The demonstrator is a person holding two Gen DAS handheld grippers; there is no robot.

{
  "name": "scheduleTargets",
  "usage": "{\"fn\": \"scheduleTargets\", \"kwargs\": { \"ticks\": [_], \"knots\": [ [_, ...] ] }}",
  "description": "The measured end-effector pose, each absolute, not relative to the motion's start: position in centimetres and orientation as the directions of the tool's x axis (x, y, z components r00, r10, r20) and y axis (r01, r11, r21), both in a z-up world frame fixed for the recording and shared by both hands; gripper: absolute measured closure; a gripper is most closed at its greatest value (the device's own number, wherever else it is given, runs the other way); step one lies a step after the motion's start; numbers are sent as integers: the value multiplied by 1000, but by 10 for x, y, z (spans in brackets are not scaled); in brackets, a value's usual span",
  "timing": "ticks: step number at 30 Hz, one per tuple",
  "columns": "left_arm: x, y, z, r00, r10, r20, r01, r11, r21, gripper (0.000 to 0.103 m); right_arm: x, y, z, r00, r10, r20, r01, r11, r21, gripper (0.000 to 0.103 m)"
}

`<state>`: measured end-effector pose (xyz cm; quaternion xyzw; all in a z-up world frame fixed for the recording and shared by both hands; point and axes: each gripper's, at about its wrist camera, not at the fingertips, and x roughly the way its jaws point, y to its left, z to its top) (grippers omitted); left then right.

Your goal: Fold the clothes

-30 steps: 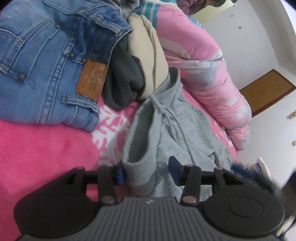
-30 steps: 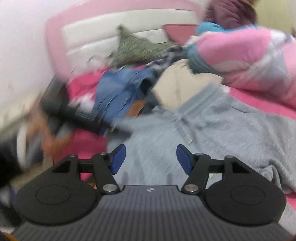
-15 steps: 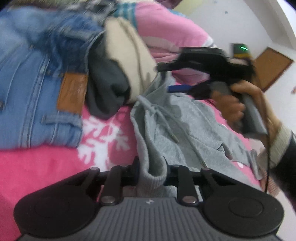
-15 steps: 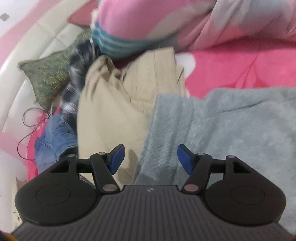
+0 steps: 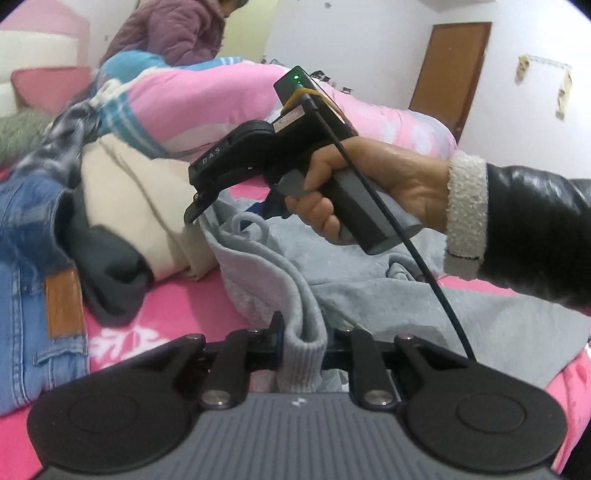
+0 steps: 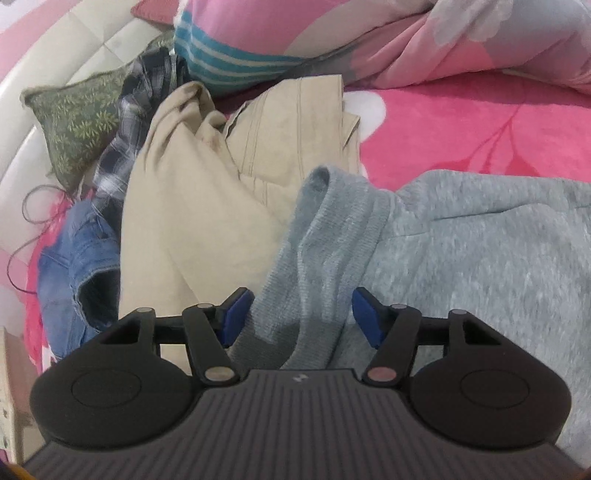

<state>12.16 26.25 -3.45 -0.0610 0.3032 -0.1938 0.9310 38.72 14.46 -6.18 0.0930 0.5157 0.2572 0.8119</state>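
A grey hooded sweatshirt (image 5: 388,295) lies spread on the pink bed. My left gripper (image 5: 303,345) is shut on its ribbed cuff (image 5: 301,363), which hangs bunched between the fingers. In the right wrist view my right gripper (image 6: 301,315) is open, with another ribbed edge of the sweatshirt (image 6: 314,258) lying between its blue pads (image 6: 364,317). The left wrist view shows the right gripper (image 5: 236,173) from the side, held by a hand (image 5: 369,192) above the sweatshirt's hood end.
Beige trousers (image 6: 207,192), blue jeans (image 5: 33,288), a dark garment (image 5: 110,266) and a plaid shirt (image 6: 129,122) are piled to the left. A pink quilt (image 5: 221,107) runs along the back. A person in a purple jacket (image 5: 173,29) is behind it. A green cushion (image 6: 74,118) leans on the headboard.
My left gripper closed on the grey cuff and tilted up. My right gripper came in over the sweatshirt, and a ribbed edge now lies between its open fingers.
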Motion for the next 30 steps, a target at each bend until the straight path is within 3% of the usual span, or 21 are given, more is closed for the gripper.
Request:
{"fn": "scheduleTargets", "kwargs": {
  "ticks": [1,5,8,16,19,23,25,26,27,30],
  "knots": [
    [121,262,-35,743,-396,-539,325,918,-226,87,387,141,-61,338,526,-780,-318,844,432,50],
    [116,259,-34,750,-396,-530,336,918,-210,87,386,125,-53,346,575,-741,-307,816,489,82],
    [112,253,-30,753,-405,-519,345,914,-212,87,383,113,-45,360,589,-724,-311,807,502,91],
    [114,224,-26,738,-418,-530,384,906,-180,87,379,88,-42,368,540,-757,-290,840,458,92],
    [117,208,-29,715,-419,-560,415,898,-143,87,379,92,-42,344,535,-772,-304,841,447,88],
    [117,210,-29,734,-402,-548,392,909,-142,87,378,105,-44,306,489,-817,-346,856,383,75],
    [116,212,-28,745,-393,-539,378,915,-143,87,375,107,-45,313,474,-823,-368,860,355,75],
    [116,213,-28,751,-388,-535,372,917,-143,87,374,108,-46,323,467,-823,-378,861,340,77],
    [116,214,-28,756,-383,-531,365,920,-144,88,373,107,-48,331,459,-825,-382,864,328,91],
    [115,216,-28,772,-367,-518,344,928,-145,89,372,100,-46,366,490,-791,-374,856,357,93]
  ]
}}
